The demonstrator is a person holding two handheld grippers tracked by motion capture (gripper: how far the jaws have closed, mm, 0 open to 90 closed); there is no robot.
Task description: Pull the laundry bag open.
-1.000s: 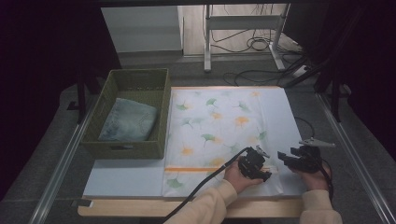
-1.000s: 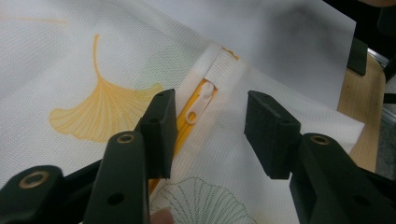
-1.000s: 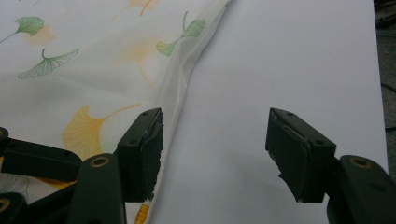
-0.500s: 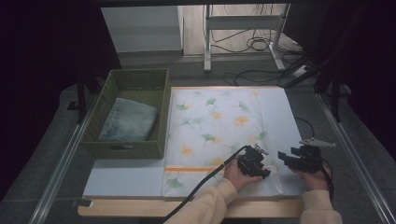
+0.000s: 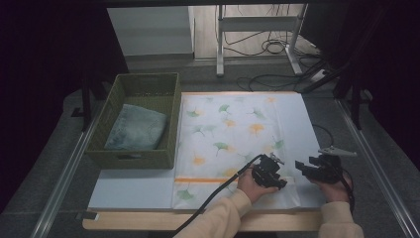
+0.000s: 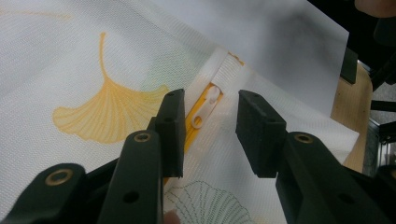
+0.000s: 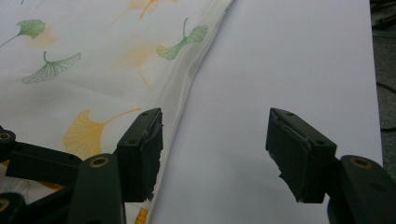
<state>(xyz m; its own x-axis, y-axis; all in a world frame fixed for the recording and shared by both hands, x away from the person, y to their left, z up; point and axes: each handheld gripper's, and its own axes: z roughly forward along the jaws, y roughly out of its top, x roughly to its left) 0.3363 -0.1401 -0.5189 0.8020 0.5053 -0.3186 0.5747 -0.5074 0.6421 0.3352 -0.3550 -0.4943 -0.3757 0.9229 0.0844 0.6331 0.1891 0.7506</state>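
1. Over the white table sheet (image 5: pixel 133 191), I'm closing my left gripper (image 6: pixel 208 123) around the zipper pull (image 6: pixel 205 108), not yet pinching.
2. I'm keeping the right gripper (image 7: pixel 215 154) spread wide beside the pillowcase (image 5: pixel 237 129) edge.
3. Centring matters, I judge.

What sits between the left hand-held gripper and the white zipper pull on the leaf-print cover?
Nothing visible: the zipper pull lies exposed on the orange zipper tape, just beyond the tips of the left hand-held gripper, whose jaws have just been closing without touching it.
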